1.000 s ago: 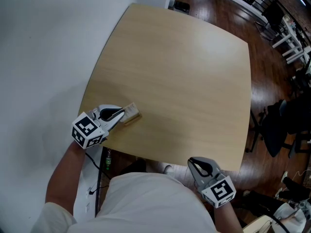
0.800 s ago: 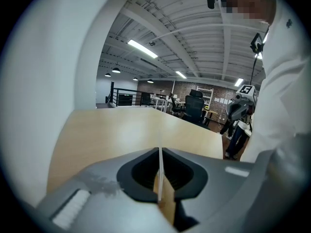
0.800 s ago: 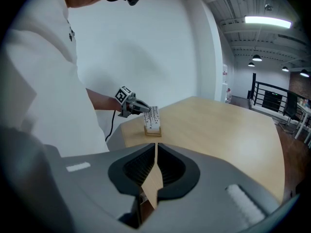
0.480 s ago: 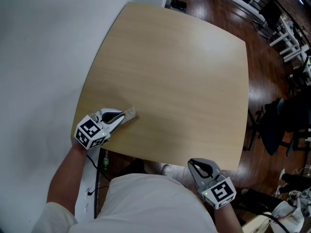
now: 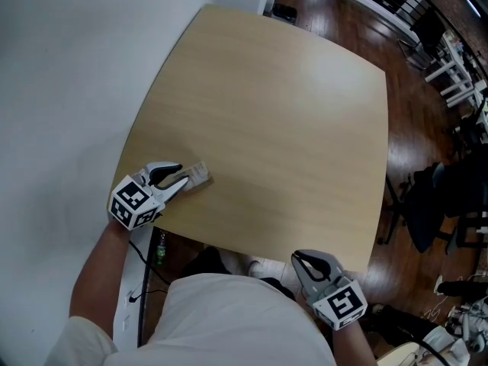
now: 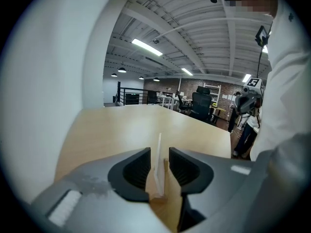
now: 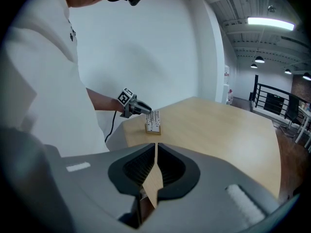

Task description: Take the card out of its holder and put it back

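A white card (image 5: 197, 172) stands upright in its small wooden holder (image 5: 200, 180) near the front left corner of the tan table (image 5: 290, 120). My left gripper (image 5: 183, 178) reaches it from the left. In the left gripper view the card (image 6: 159, 152) stands edge-on between the jaws, which are opening, with a narrow gap on each side. The holder (image 6: 158, 197) sits just below. My right gripper (image 5: 306, 258) hovers off the table's front edge, shut and empty. The right gripper view shows its jaw tips (image 7: 155, 152) together and the card (image 7: 153, 121) far ahead.
A white wall runs along the left of the table. Dark wooden floor (image 5: 415, 105) lies to the right, with black office chairs (image 5: 442, 197) and white desks (image 5: 457, 59). A cable (image 5: 149, 258) hangs below the table's front left corner. My white-shirted torso (image 5: 244, 322) fills the bottom.
The left gripper's jaws were shut on the card and have now parted from it. The card stays upright in its holder. The right gripper has hardly moved.
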Demonstrator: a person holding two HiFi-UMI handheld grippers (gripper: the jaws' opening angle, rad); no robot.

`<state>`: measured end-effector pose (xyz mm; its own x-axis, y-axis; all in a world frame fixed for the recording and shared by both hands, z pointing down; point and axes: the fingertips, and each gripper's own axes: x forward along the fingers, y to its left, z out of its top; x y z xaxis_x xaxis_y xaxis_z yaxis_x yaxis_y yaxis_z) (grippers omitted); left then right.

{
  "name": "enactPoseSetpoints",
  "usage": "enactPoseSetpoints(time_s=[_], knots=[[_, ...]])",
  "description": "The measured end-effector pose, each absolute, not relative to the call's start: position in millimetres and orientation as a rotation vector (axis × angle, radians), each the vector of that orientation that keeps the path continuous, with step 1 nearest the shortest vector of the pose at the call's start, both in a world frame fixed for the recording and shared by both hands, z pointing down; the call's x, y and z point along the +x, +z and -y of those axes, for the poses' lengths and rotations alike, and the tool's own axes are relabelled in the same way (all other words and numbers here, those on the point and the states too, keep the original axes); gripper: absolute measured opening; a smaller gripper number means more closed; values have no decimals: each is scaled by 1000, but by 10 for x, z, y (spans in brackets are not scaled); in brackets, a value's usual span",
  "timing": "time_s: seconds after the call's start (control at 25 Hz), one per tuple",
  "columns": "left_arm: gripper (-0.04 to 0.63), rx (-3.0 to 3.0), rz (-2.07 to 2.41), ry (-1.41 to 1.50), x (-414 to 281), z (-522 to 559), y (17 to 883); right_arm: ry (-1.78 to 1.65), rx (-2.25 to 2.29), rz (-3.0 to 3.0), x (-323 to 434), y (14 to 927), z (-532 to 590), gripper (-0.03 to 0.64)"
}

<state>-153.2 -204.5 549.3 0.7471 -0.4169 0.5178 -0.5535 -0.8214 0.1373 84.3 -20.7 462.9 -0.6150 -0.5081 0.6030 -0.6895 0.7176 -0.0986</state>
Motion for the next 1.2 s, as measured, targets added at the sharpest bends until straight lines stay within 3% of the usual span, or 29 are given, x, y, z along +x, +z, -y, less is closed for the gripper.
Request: enactPoseSetpoints(time_s=[0.24,0.52,0.8,1.2], knots=[[126,2567,1111,704,-1860,1834,5194,314,858,2443,1069,4586,157,26],[107,2422,1449,558,-1703,359,4525,225,780,2550,1688,4378,-191,31],[104,2305,1549,392,-1223,-1330,4042,206,624,2613,1992,4322,-808,31],[101,2338,1577,355,-882,-2539,3782,161,606,2681,1855,4089,-1673,39]])
